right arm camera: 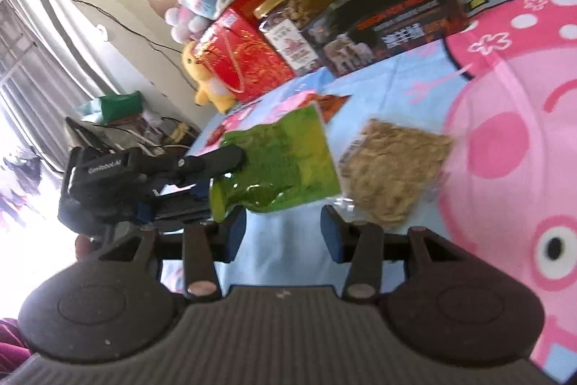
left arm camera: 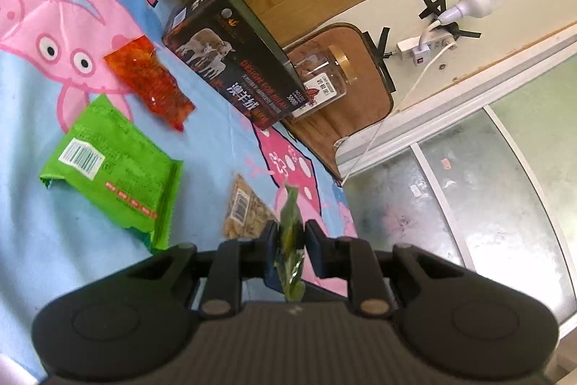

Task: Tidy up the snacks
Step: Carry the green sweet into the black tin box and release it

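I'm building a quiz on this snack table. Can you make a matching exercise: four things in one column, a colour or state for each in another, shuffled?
Things:
1. left gripper
2. right gripper
3. flat packet with barcode
4. gift box by the plush toys

States:
A. red with gold pattern
B. green, lying on the cloth
C. jaws apart, holding nothing
D. shut on a thin green packet

Pairs: 1-D, 2-C, 3-B, 4-A

A light-blue cloth [left arm camera: 32, 222] printed with pink pigs, a bright green packet [left arm camera: 115, 165], and a seemingly orange-red wrapper [left arm camera: 151, 82].
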### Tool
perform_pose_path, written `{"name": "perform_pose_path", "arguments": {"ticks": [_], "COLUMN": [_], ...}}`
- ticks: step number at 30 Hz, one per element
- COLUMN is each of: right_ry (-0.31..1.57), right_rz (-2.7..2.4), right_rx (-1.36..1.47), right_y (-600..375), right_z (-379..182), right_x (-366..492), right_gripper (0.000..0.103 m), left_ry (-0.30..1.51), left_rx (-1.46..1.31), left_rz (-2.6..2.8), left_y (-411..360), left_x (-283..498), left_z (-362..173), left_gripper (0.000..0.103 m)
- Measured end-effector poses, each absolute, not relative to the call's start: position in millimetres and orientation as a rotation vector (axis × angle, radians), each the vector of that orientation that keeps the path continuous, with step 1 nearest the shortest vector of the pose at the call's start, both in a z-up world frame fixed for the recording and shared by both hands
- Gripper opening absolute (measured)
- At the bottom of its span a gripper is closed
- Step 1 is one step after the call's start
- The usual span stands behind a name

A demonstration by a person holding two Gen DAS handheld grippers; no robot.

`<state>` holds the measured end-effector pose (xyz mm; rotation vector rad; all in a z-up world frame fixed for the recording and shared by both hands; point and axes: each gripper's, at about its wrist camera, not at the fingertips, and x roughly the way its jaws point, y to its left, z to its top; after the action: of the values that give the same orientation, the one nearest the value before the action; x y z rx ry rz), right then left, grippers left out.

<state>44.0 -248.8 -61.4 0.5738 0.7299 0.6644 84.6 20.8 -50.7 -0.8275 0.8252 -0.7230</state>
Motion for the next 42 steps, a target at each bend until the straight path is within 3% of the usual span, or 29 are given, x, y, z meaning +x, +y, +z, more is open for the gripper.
{"name": "perform_pose_path", "arguments": {"ticks": [6, 13, 15, 16, 17, 18, 27, 38, 40, 42], "right_ry": [0.718, 0.703, 0.71, 0.712, 0.712, 0.713, 0.6, 0.479, 0.481, 0.47], "right_rz": [0.677, 0.687, 0.718, 0.711, 0.712, 0.715, 0.688, 0.537, 0.494, 0.443], "right_rx": [0.586, 0.842, 0.882, 0.871, 0.853, 0.843, 0.699, 0.523, 0.494, 0.414], "right_y": [-250, -286, -285, -284, -283, -282, -276, -295, -295, -287], "right_z": [-61, -73, -75, -74, -72, -70, -31, 15, 15, 14], "right_x": [42, 51, 54, 55, 56, 56, 81, 203, 222, 234], "right_gripper": [0.049, 0.049, 0.029, 0.025, 0.011, 0.003, 0.003, 0.003, 0.003, 0.007], "left_ry": [0.829, 0.81, 0.806, 0.802, 0.8, 0.8, 0.721, 0.662, 0.677, 0.698], "left_rx": [-0.841, -0.835, -0.805, -0.776, -0.751, -0.722, -0.459, -0.231, -0.198, -0.115], "left_rz": [-0.73, -0.786, -0.786, -0.773, -0.76, -0.745, -0.72, -0.694, -0.636, -0.522], "left_y": [29, 34, 32, 31, 31, 30, 4, -68, -78, -89], "left_x": [85, 81, 80, 80, 80, 82, 126, 276, 295, 310], "left_z": [-53, -46, -43, -40, -37, -33, 21, 61, 52, 41], "left_gripper": [0.018, 0.018, 0.018, 0.018, 0.018, 0.018, 0.019, 0.019, 0.026, 0.052]}}
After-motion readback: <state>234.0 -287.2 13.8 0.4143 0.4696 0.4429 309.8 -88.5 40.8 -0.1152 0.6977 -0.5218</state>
